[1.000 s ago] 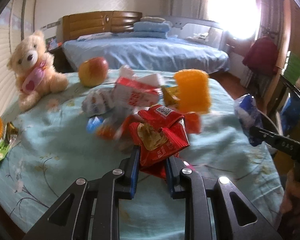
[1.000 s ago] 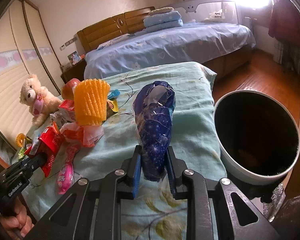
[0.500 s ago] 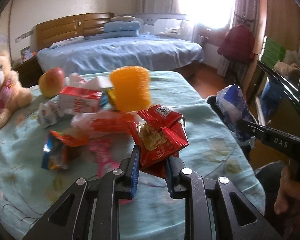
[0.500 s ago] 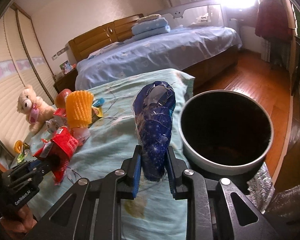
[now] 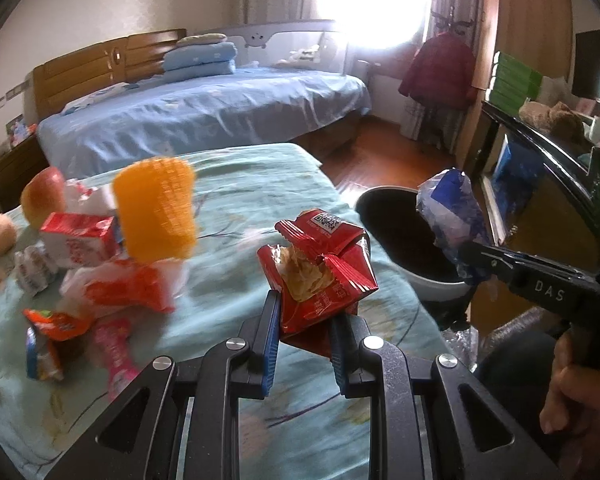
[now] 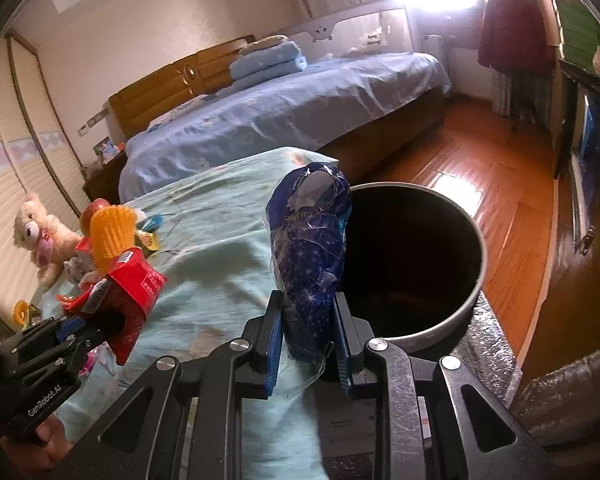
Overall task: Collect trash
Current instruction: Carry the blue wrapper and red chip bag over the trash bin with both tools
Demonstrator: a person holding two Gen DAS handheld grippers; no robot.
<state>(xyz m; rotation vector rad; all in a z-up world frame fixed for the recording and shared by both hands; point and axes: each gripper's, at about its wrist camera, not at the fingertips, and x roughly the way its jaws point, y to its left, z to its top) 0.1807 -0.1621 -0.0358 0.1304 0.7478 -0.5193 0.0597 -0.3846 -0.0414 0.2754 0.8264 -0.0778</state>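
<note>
My left gripper (image 5: 305, 312) is shut on a torn red snack wrapper (image 5: 320, 268), held above the teal bedspread (image 5: 228, 208). My right gripper (image 6: 306, 312) is shut on a crumpled blue starry bag (image 6: 308, 248), which hangs at the near rim of the round dark bin (image 6: 416, 256). In the left wrist view the blue bag (image 5: 452, 216) and right gripper (image 5: 470, 264) sit over the bin (image 5: 404, 240). The right wrist view shows the red wrapper (image 6: 134, 284) in the left gripper (image 6: 100, 320) at lower left, over the bedspread.
More litter lies on the bedspread: an orange foam net (image 5: 156, 212), a red-and-white carton (image 5: 80, 236), an orange packet (image 5: 128, 288), a pink wrapper (image 5: 116, 352). An apple (image 5: 42, 196) and a teddy bear (image 6: 40, 236) sit further back. Wooden floor (image 6: 480, 160) surrounds the bin.
Both grippers have swung right with their loads, bringing the bin into the left wrist view. The blue bag has gone from over the bedspread to the bin's rim. Neither grip has changed.
</note>
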